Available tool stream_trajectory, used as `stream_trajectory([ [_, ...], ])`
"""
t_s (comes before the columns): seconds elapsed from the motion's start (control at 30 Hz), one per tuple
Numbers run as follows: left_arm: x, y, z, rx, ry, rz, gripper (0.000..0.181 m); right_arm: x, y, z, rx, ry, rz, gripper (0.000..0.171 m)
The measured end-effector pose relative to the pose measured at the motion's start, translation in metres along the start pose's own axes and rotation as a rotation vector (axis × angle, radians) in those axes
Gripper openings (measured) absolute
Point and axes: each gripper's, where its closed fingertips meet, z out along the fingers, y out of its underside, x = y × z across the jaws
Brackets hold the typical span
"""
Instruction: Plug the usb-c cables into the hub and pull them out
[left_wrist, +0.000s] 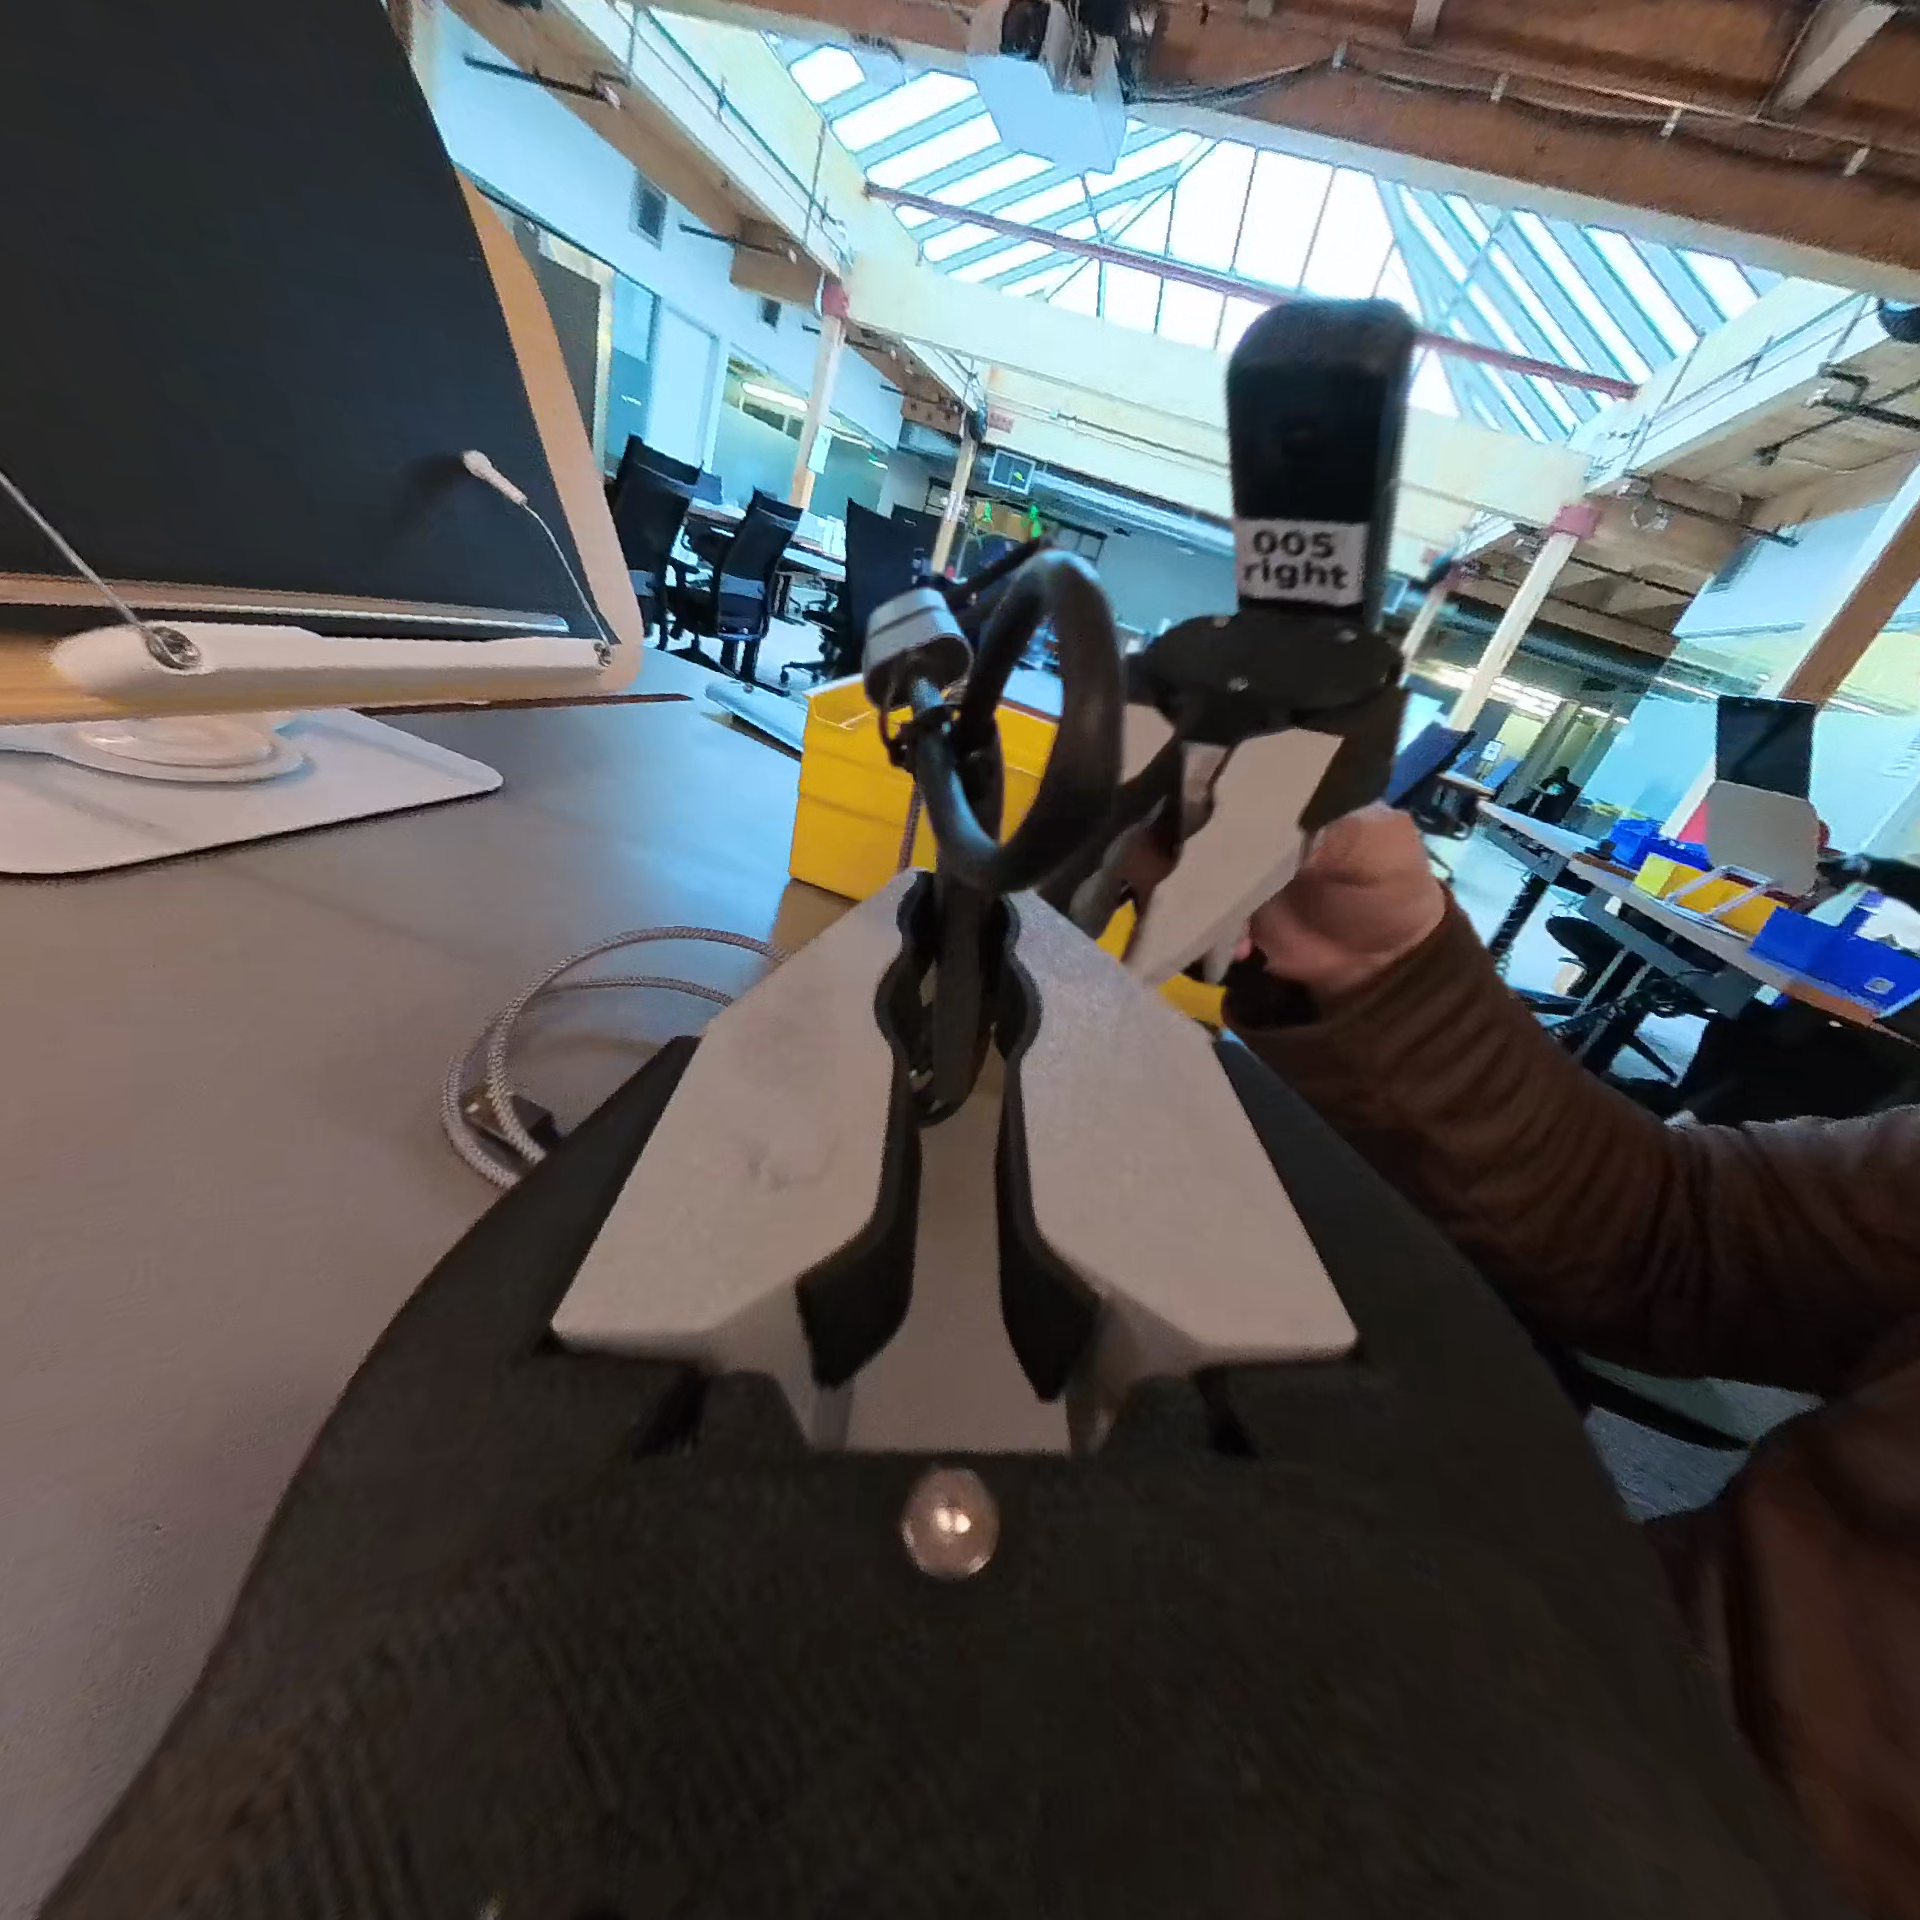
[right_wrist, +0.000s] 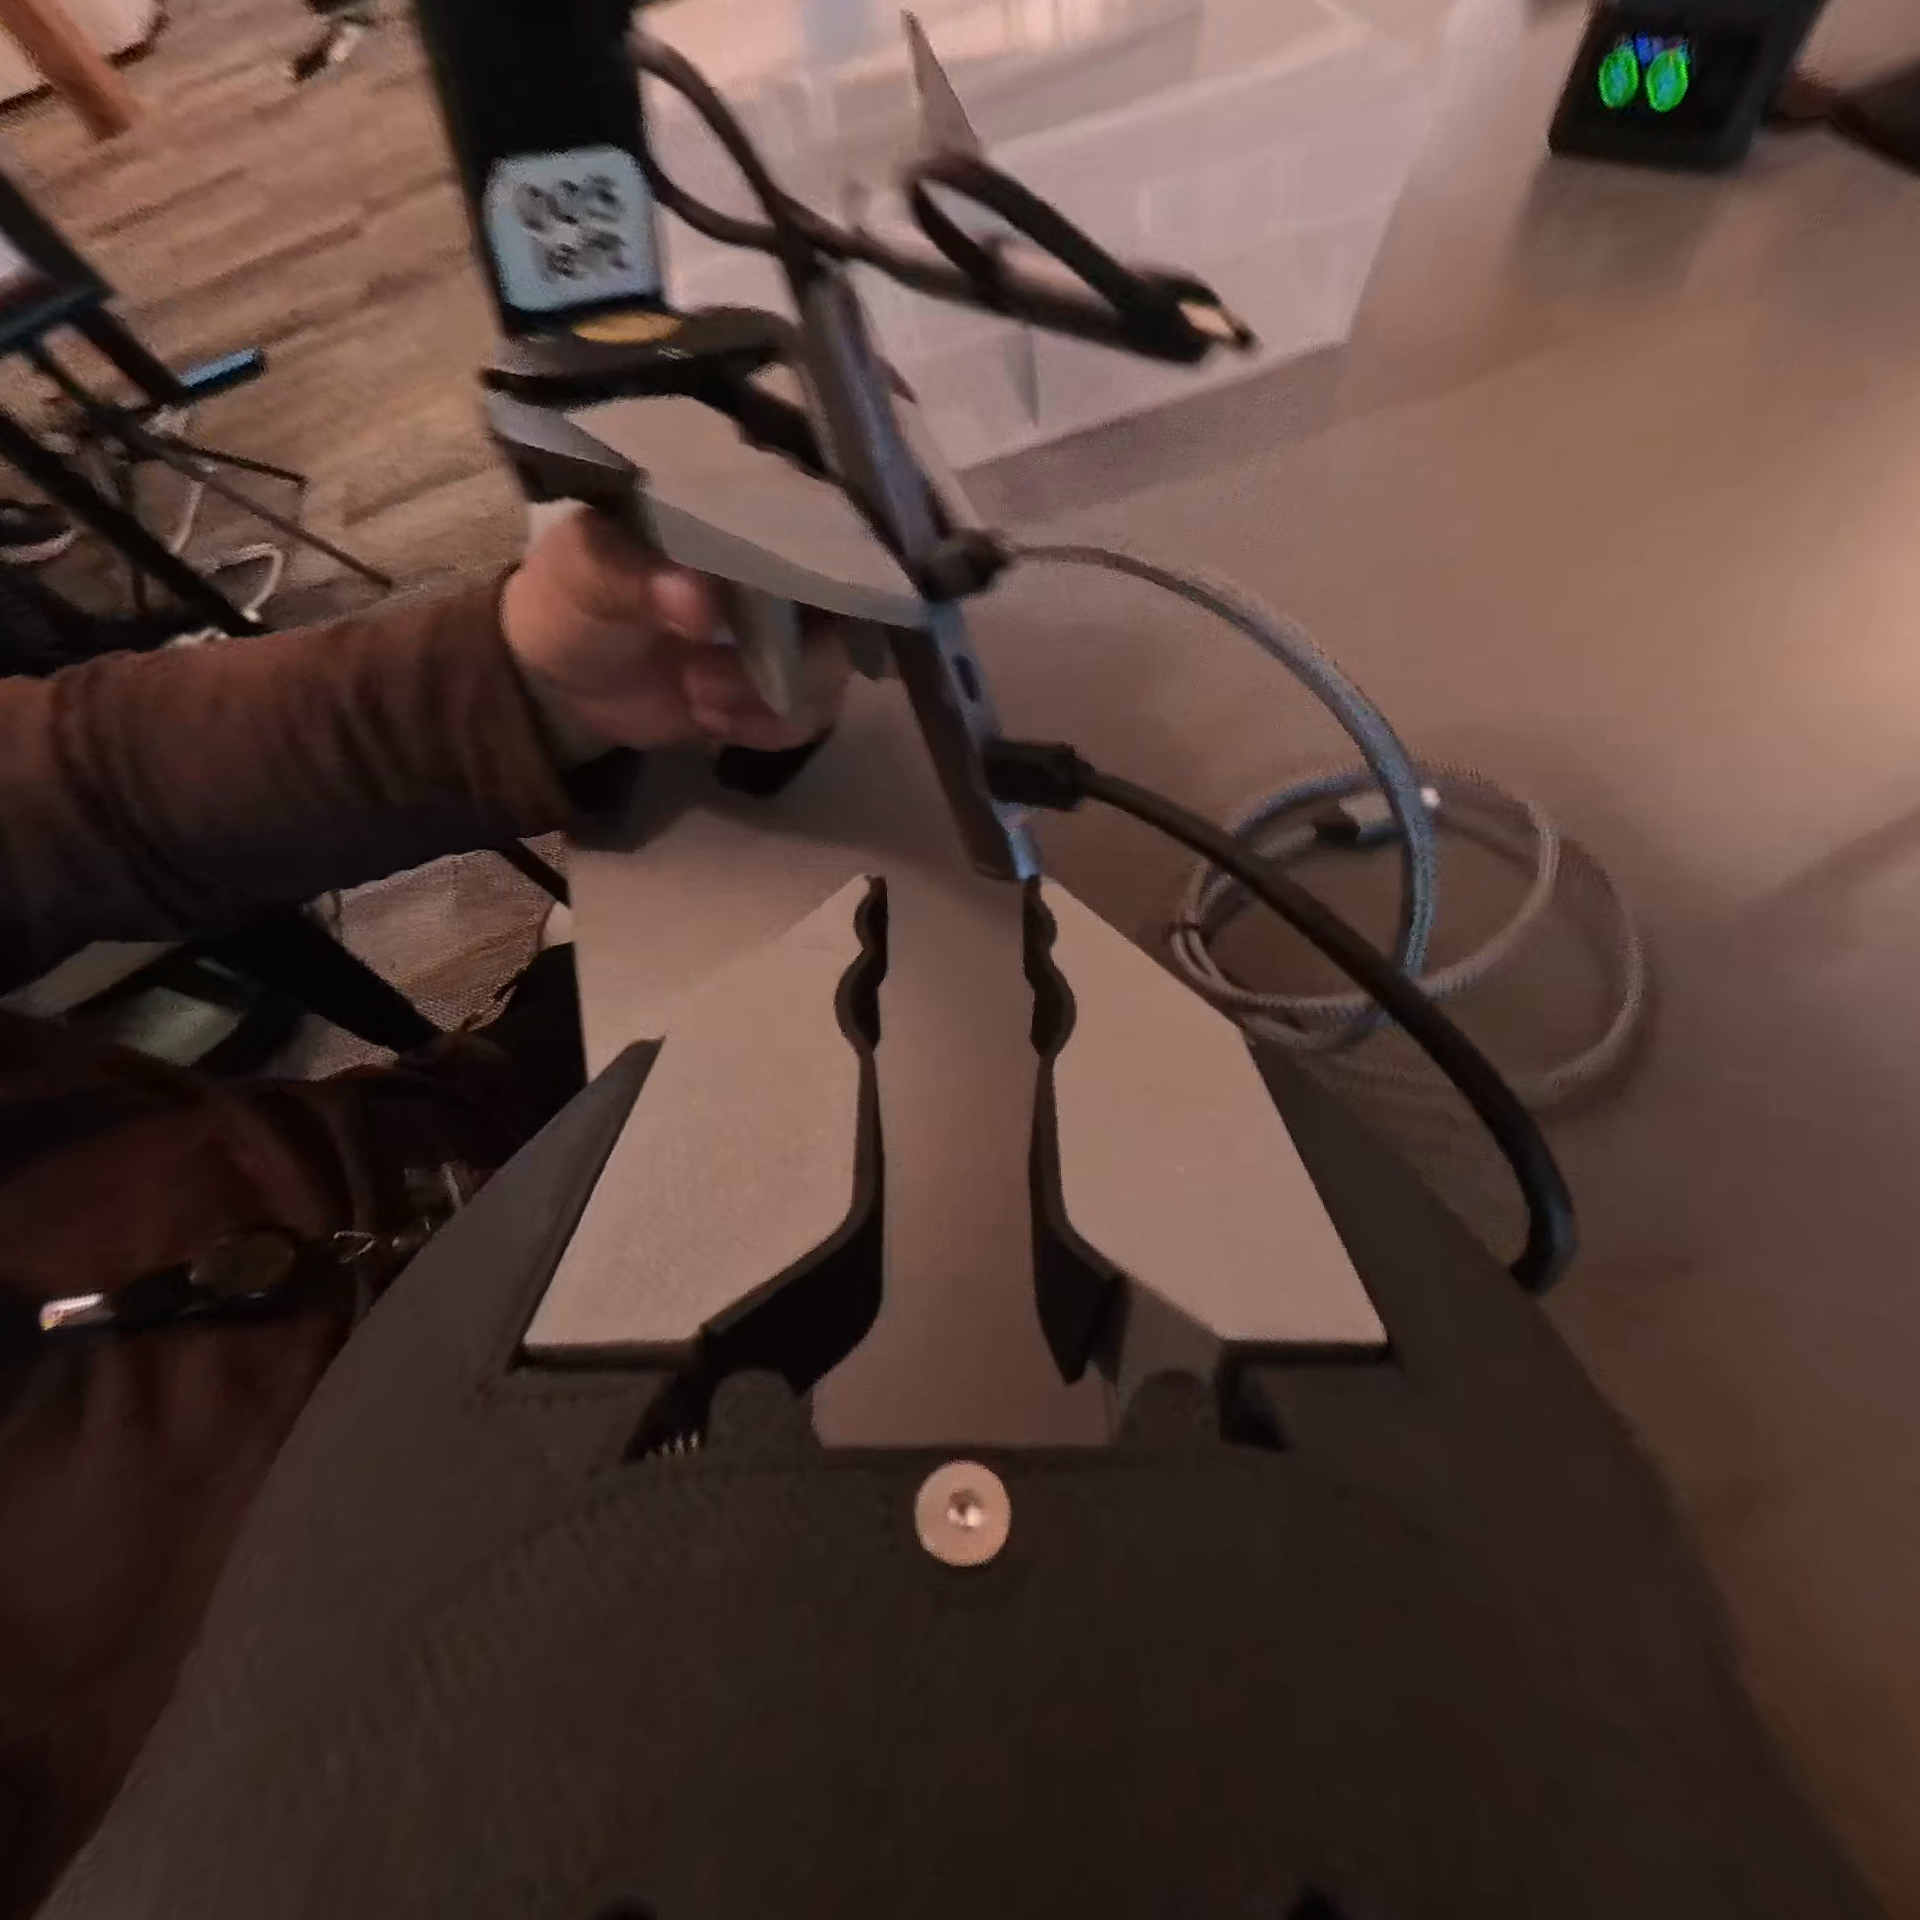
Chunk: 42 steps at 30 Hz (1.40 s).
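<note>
Left wrist view, centre of frame: the left tool (left_wrist: 954, 997), with pale grey wedge fingers and black pads, is clamped narrowly on a slim grey metal hub (right_wrist: 914, 582), seen here edge-on. The hub is lifted clear of the grey desk (left_wrist: 260, 1091). A thick black rubber cable (left_wrist: 1081, 707) loops up behind the fingertips, and a grey metal plug housing (left_wrist: 914, 639) sits at its upper left.

Right of centre, the right tool (right_wrist: 951, 894) is gripped by a hand (left_wrist: 1340, 904) in a brown ribbed sleeve (left_wrist: 1558, 1174).

Right wrist view, centre: the right tool's jaws stand apart with a moderate gap, holding nothing; its tips lie just below the hub's lower end. A black USB-C plug (right_wrist: 1029, 774) is seated in the hub's edge, and its black cable (right_wrist: 1403, 1029) arcs to the lower right. A silver braided cable (right_wrist: 1455, 914) leaves the hub and lies coiled on the desk at right.

Left wrist view, upper left: a dark monitor on a white stand (left_wrist: 239, 769). Centre: a yellow plastic bin (left_wrist: 862, 800).
</note>
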Motion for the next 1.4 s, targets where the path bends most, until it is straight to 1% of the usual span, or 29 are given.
stream_trajectory([
  [0.07,0.002,0.000,0.000,0.000,0.011,-0.001,0.008,0.012,0.007,0.009,-0.013,0.022,0.070,0.033],
  [0.1,0.003,0.001,0.001,-0.003,0.014,-0.005,0.008,0.015,0.006,0.013,0.009,0.015,0.098,0.036],
  [0.2,0.005,0.003,0.003,-0.009,0.025,-0.012,0.008,0.011,-0.009,0.014,0.138,-0.071,0.147,0.036],
  [0.23,0.005,0.003,0.003,-0.005,0.030,-0.022,0.007,0.011,-0.014,0.012,0.182,-0.088,0.154,0.028],
  [0.27,0.006,0.001,0.002,0.008,0.041,-0.039,0.008,0.012,-0.017,0.010,0.212,-0.095,0.162,0.016],
  [0.37,0.006,0.000,0.001,0.018,0.072,-0.099,0.007,0.009,-0.021,0.005,0.239,-0.120,0.168,0.009],
  [0.43,0.007,0.005,0.003,-0.007,0.073,-0.078,0.008,0.011,-0.020,0.002,0.208,-0.063,0.134,0.008],
  [0.6,0.015,0.027,0.011,-0.126,0.059,0.023,0.008,0.011,-0.007,-0.007,0.046,0.072,0.041,0.009],
  [0.67,0.022,0.029,0.013,-0.136,0.087,0.047,0.008,0.005,-0.003,-0.010,-0.001,0.078,0.010,0.009],
  [0.77,0.030,0.029,0.012,-0.124,0.134,0.032,0.008,-0.002,-0.003,-0.014,-0.016,0.062,0.014,0.009],
  [0.87,0.035,0.030,0.012,-0.122,0.148,0.058,0.008,-0.006,-0.001,-0.016,-0.040,0.040,0.017,0.008],
  [0.97,0.041,0.035,0.014,-0.155,0.161,0.099,0.008,-0.008,0.007,-0.020,-0.087,0.033,-0.007,0.008],
  [1.0,0.041,0.038,0.016,-0.172,0.158,0.109,0.011,-0.005,0.007,-0.022,-0.092,0.051,-0.009,0.008],
  [1.07,0.041,0.044,0.019,-0.214,0.145,0.121,0.029,-0.002,0.008,-0.026,-0.098,0.078,-0.014,0.008],
  [1.1,0.040,0.046,0.021,-0.228,0.138,0.125,0.035,-0.002,0.008,-0.028,-0.102,0.083,-0.016,0.008],
  [1.17,0.039,0.048,0.022,-0.239,0.126,0.137,0.039,-0.004,0.009,-0.030,-0.106,0.082,-0.014,0.008],
  [1.3,0.046,0.046,0.020,-0.214,0.144,0.187,0.024,-0.015,0.010,-0.026,-0.122,0.024,0.006,0.008],
  [1.4,0.041,0.044,0.021,-0.207,0.119,0.168,0.024,-0.020,0.012,-0.022,-0.124,-0.019,0.016,0.007],
])
